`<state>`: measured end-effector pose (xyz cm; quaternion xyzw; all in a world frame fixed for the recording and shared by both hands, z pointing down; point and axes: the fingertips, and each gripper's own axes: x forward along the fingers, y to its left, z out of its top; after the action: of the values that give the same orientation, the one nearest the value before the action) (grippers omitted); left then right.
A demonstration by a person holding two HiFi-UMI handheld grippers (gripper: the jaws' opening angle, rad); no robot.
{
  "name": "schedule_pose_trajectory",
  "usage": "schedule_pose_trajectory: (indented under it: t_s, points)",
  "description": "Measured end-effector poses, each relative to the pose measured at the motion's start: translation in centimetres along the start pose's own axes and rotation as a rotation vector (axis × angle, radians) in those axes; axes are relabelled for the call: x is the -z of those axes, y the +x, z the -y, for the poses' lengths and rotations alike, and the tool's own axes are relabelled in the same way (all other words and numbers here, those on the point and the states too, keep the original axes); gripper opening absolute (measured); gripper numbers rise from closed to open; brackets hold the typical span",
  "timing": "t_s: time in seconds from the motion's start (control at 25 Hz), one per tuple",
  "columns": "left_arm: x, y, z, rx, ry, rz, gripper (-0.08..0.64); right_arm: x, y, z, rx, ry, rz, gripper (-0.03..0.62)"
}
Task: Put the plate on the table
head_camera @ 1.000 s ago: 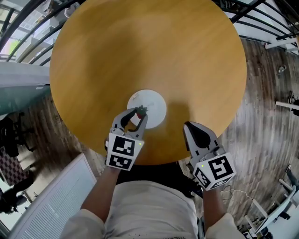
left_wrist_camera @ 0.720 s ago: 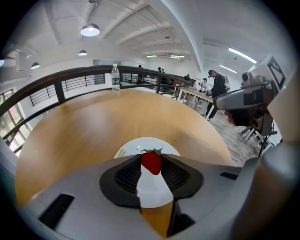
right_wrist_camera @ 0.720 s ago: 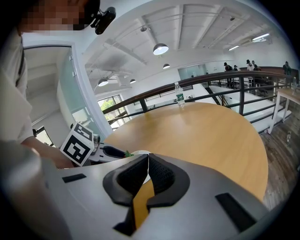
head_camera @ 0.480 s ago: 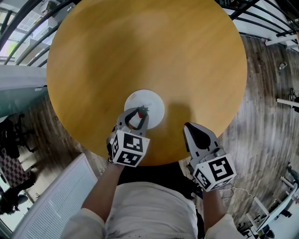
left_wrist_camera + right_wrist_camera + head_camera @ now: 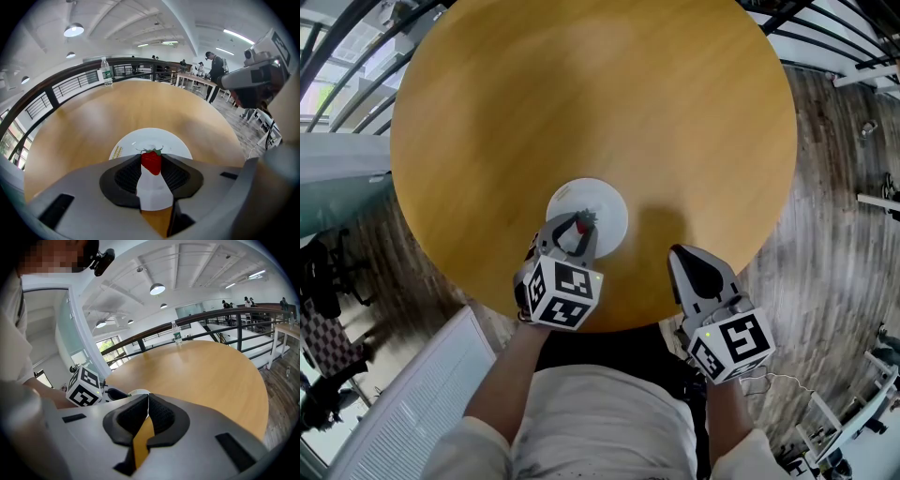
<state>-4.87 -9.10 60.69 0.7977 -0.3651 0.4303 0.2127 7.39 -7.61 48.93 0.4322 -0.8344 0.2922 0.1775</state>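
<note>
A small white plate [image 5: 598, 208] lies flat on the round wooden table [image 5: 609, 103], near its front edge. My left gripper [image 5: 579, 223] hangs over the plate's near rim, shut on a small red strawberry [image 5: 581, 225] with green leaves. In the left gripper view the strawberry [image 5: 151, 161] sits pinched between the dark pads, with the plate [image 5: 164, 141] just beyond. My right gripper [image 5: 687, 257] rests over the table's front edge to the right, its jaws shut with nothing between them [image 5: 146, 401].
A water bottle [image 5: 107, 71] stands at the table's far rim beside a black railing [image 5: 56, 86]. Wood-plank floor [image 5: 825, 187] surrounds the table. A white slatted panel [image 5: 412, 403] lies at lower left. People stand by distant tables [image 5: 213, 70].
My left gripper with the strawberry has shifted slightly left and rolled, its marker cube turning. The right gripper has stayed in place.
</note>
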Motion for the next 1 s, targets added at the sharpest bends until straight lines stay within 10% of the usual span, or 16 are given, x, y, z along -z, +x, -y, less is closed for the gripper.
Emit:
schedule_pose_trajectory:
  t_s: [1.0]
  points:
    - [0.7,1.5,0.5,0.019,0.009,-0.065,0.149,0.0,0.1,0.9,-0.005,0.018,0.000,0.025]
